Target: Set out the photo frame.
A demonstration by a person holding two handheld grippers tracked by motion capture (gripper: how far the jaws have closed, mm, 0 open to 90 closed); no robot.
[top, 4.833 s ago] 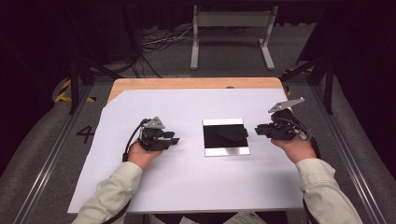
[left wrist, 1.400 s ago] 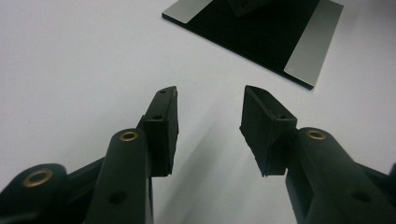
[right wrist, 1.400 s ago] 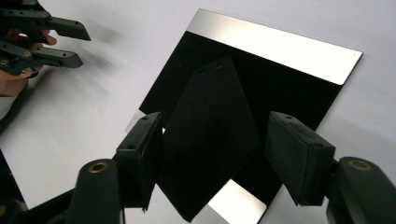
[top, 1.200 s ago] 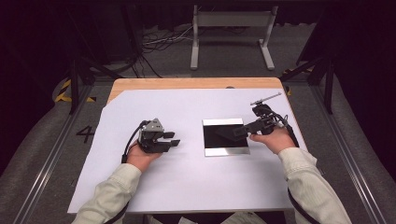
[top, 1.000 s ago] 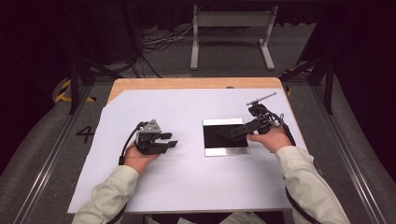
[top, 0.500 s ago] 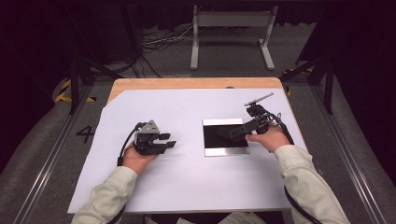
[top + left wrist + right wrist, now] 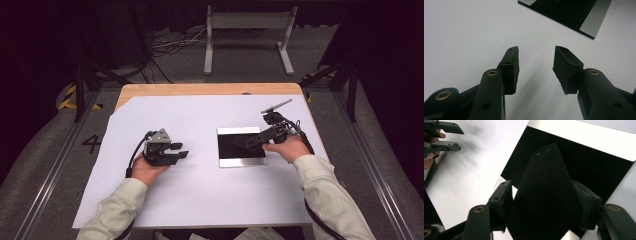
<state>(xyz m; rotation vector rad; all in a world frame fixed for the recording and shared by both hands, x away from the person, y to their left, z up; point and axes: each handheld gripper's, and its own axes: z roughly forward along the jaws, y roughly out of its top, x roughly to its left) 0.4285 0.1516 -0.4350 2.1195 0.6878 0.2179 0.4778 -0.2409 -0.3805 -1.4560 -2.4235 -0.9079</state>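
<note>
A black square plate (image 7: 235, 156) with silver strips along two edges lies flat on the white table, right of centre. My right gripper (image 7: 248, 142) reaches over it from the right, tilted down. In the right gripper view its jaws stand wide, and a flat black pointed piece (image 7: 549, 215) with two small holes near its tip fills the gap between both pads, above the plate (image 7: 599, 167). My left gripper (image 7: 181, 150) rests on the table left of the plate, open, with nothing between its fingers (image 7: 510, 65). A corner of the plate (image 7: 574, 12) lies ahead of it.
White paper (image 7: 200, 200) covers the table, with a bare wooden strip (image 7: 200, 89) at the far edge. A white metal stand (image 7: 247, 30) and cables sit on the floor beyond. The left gripper (image 7: 446, 137) appears at the top left of the right gripper view.
My right gripper has come in from the table's right side and now hangs over the black plate, lower than before. The left gripper has barely shifted.
</note>
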